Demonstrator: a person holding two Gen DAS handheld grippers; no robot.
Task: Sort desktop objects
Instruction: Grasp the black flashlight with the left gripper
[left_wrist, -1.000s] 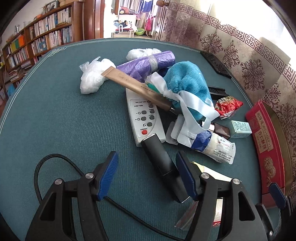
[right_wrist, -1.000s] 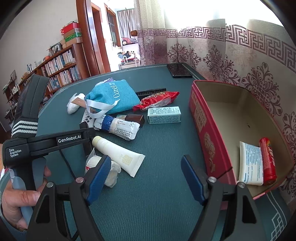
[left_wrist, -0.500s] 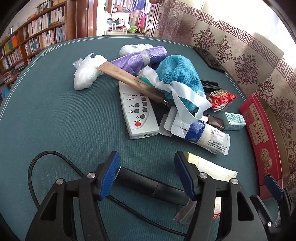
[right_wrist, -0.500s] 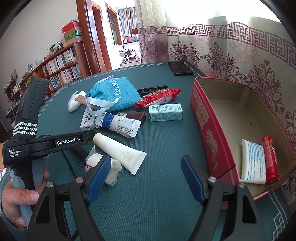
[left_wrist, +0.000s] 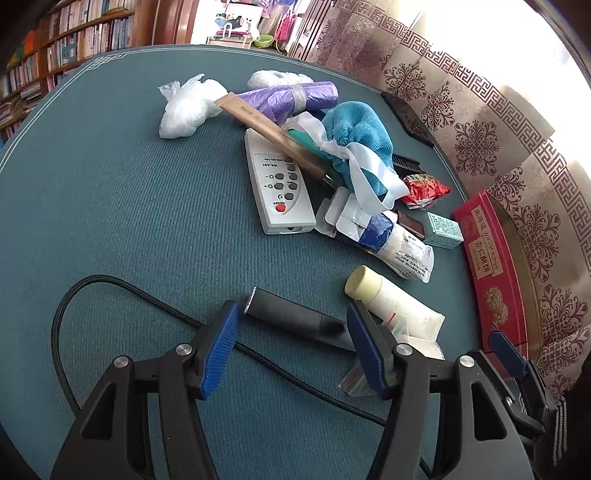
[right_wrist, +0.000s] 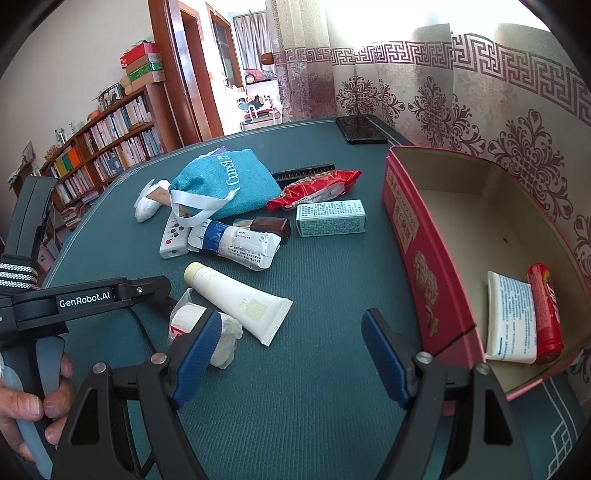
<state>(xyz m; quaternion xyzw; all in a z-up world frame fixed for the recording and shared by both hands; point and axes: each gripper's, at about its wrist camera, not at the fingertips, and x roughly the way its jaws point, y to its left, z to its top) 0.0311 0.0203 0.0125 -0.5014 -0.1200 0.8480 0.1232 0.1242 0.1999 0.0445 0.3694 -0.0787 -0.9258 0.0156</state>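
Note:
A pile of desktop objects lies on the green table: a white remote (left_wrist: 281, 192), a blue pouch (left_wrist: 354, 136), a blue-and-white packet (left_wrist: 391, 240), a cream tube (left_wrist: 391, 299) and a black cylinder (left_wrist: 295, 321) on a black cable (left_wrist: 122, 288). My left gripper (left_wrist: 291, 347) is open, its pads on either side of the black cylinder, not gripping it. My right gripper (right_wrist: 291, 354) is open and empty above bare table beside the red box (right_wrist: 428, 266). The tube (right_wrist: 240, 299) and a wrapped white roll (right_wrist: 199, 328) lie left of it.
The red box holds a white packet (right_wrist: 511, 317) and a red tube (right_wrist: 545, 310). A green carton (right_wrist: 330, 218), red snack bag (right_wrist: 314, 188), black comb (right_wrist: 303, 171) and phone (right_wrist: 360, 129) lie farther back. A patterned curtain (right_wrist: 480, 92) hangs behind the table. The left tool (right_wrist: 85, 299) shows in the right wrist view.
The black cylinder has turned from pointing away to lying crosswise between the left pads, and the left gripper has drawn back from the pile. The right gripper has hardly moved.

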